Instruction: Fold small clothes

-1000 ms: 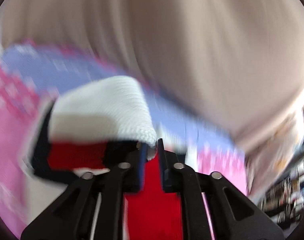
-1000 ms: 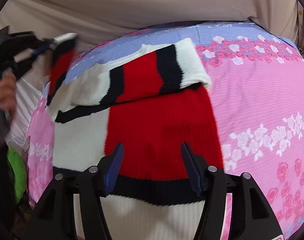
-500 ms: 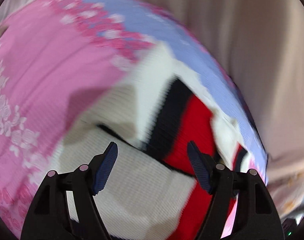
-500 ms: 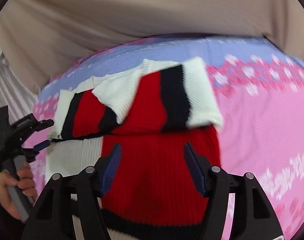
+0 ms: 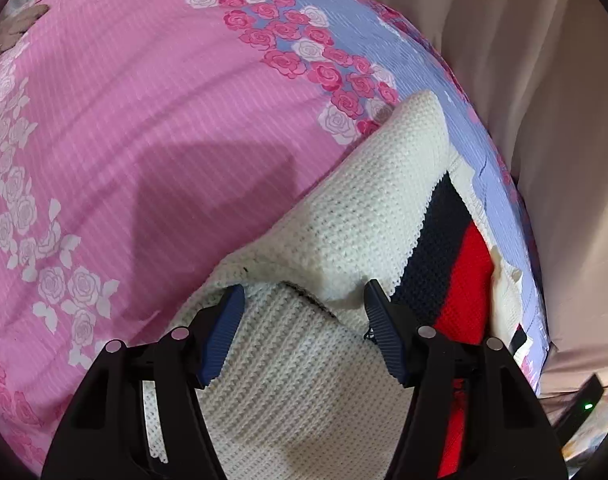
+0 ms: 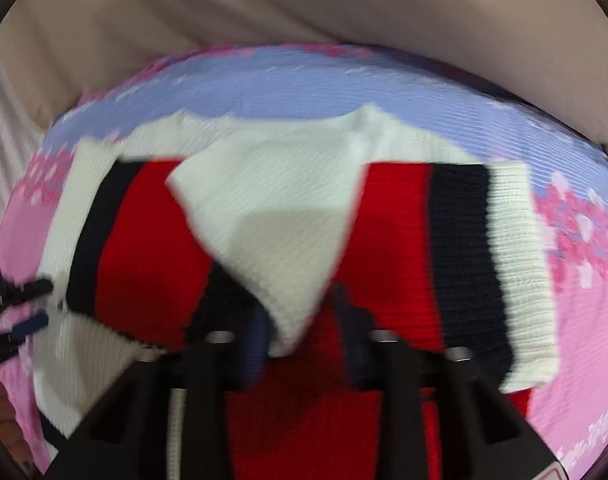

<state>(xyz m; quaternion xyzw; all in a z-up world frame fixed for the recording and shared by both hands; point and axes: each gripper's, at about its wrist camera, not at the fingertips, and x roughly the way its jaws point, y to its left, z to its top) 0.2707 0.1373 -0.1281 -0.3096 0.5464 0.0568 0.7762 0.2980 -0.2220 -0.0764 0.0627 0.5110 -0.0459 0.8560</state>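
Knit sweater (image 6: 152,240) on pink sheet (image 5: 152,120); no readable writing. Left gripper (image 5: 304,322) spread, closing. Right gripper (image 6: 304,336) closing around cream fold, grip unclear.

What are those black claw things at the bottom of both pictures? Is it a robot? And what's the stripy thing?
It isn't a robot. A person holds a pinching tool in each hand, and a small camera on each tool looks out along its two black jaws. One picture comes from the left gripper, the other from the right gripper. Both look down on a red, white and navy knitted sweater lying on a pink flowery bedspread. The left jaws are open with a white fold between them, and have just been closing. The right jaws have just been closing round a white corner. The blur hides whether they pinch it yet.
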